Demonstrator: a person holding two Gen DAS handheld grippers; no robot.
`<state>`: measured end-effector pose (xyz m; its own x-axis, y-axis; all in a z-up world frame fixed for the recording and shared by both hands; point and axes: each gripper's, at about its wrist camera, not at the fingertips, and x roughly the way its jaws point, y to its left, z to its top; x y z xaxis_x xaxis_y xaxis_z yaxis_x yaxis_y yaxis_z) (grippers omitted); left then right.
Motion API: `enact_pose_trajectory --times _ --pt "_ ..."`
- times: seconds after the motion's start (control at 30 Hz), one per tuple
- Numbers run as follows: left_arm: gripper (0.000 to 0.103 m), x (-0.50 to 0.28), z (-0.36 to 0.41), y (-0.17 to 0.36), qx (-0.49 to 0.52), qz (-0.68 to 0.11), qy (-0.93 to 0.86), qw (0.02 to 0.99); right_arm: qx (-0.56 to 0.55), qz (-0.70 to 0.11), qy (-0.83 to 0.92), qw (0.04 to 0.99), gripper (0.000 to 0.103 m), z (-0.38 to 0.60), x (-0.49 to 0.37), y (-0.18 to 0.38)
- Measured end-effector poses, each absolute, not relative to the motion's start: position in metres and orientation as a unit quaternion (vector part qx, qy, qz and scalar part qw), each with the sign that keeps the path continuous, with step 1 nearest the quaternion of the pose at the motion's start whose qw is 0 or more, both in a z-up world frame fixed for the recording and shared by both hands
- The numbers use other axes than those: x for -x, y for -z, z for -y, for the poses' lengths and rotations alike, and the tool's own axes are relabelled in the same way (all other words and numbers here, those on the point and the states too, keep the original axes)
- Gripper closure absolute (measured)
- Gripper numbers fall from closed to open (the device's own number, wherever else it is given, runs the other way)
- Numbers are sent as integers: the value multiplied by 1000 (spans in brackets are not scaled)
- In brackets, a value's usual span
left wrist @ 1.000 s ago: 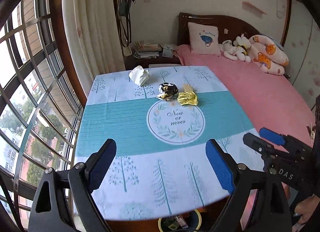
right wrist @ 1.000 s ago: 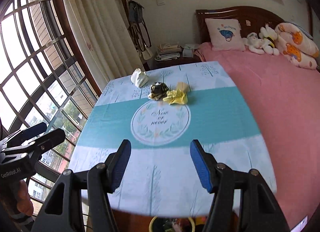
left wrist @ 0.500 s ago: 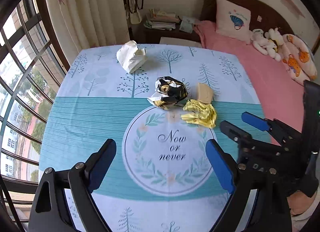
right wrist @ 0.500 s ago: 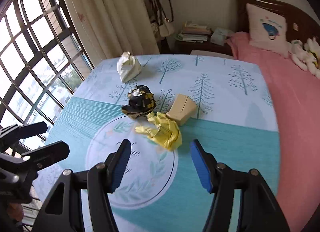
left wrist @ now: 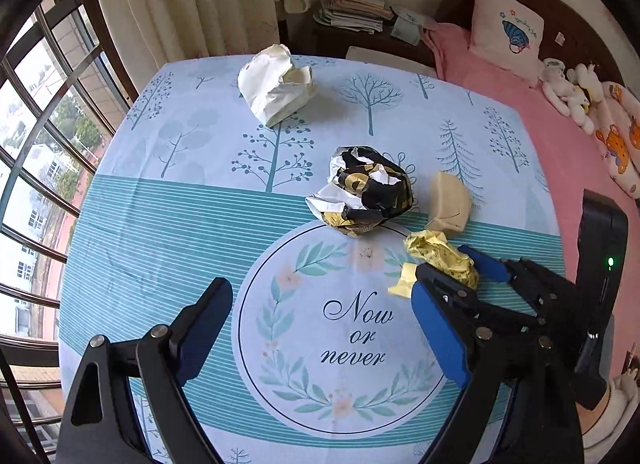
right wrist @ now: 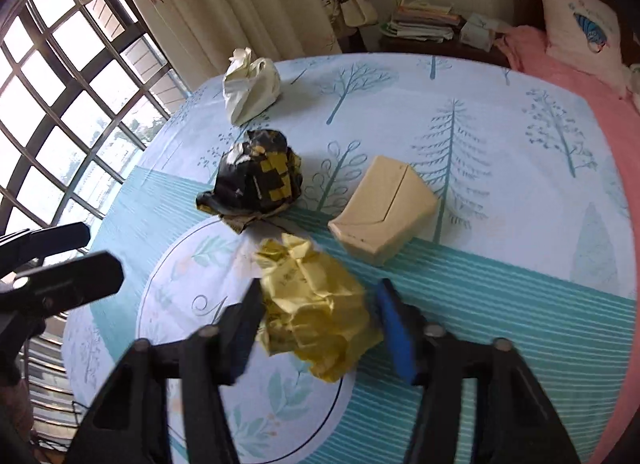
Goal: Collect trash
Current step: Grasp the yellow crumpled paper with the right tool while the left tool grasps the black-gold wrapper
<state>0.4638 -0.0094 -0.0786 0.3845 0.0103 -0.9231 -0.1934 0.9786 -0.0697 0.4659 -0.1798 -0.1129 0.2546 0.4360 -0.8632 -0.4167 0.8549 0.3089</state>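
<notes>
Your right gripper (right wrist: 318, 328) straddles the crumpled yellow wrapper (right wrist: 316, 304), which lies on the table (left wrist: 168, 200) near the middle, on the far right rim of the printed circle. Its jaws are closing with the wrapper between them; the left pad looks against the paper, the blue right pad close beside it, so no firm clamp shows. Your left gripper (left wrist: 320, 328) hangs over the "Now or never" print with jaws wide apart and nothing between them. Just beyond the yellow wrapper sit the black-and-gold wrapper (right wrist: 256, 180) and the beige carton (right wrist: 384, 210), side by side. The white crumpled bag (right wrist: 250, 88) lies toward the table's far left corner.
</notes>
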Motion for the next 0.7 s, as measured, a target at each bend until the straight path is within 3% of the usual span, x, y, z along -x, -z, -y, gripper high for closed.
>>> enact_pose_trajectory --times 0.2,0.7 --pt "13 -482 15 88 96 -559 -56 822 -18 -547 -281 789 57 190 -468 106" --pt "13 -545 21 104 151 -564 -76 808 -90 -508 -241 822 57 239 -498 76"
